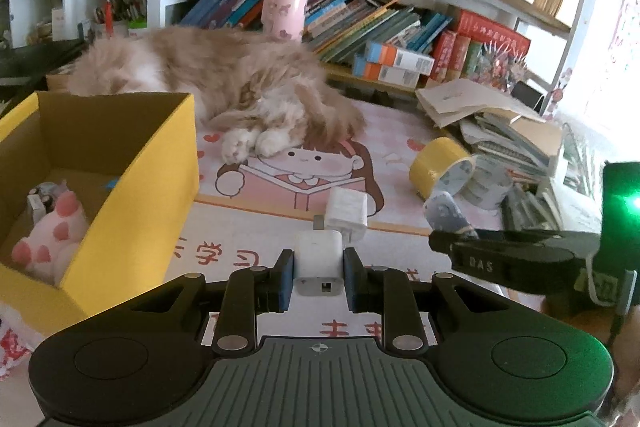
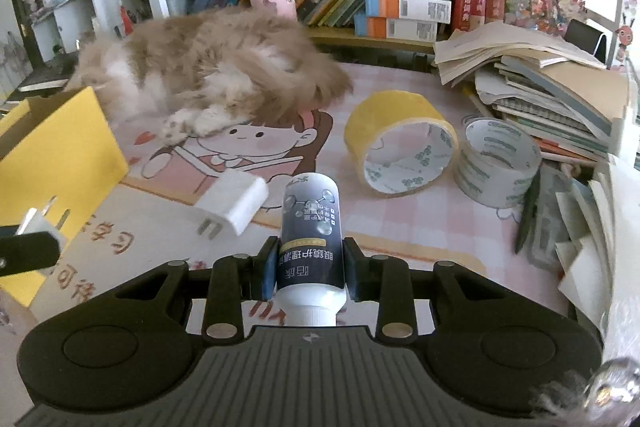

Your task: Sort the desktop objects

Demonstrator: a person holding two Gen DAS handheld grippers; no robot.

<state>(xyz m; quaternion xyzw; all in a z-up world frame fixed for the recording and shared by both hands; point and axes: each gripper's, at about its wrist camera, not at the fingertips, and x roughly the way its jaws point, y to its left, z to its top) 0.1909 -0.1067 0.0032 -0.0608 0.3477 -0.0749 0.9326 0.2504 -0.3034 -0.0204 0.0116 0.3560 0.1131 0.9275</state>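
My left gripper is shut on a small white charger plug, held above the desk mat just right of the yellow cardboard box. A second white charger lies on the mat ahead; it also shows in the right wrist view. My right gripper is shut on a white bottle with a dark label, cap toward the camera. The right gripper shows in the left wrist view at the right. The held plug's prongs show at the left edge of the right wrist view.
A fluffy orange-and-white cat lies on the mat behind the box. The box holds a pink plush toy. A yellow tape roll and a white tape roll lie right of centre. Piled books and papers fill the right side.
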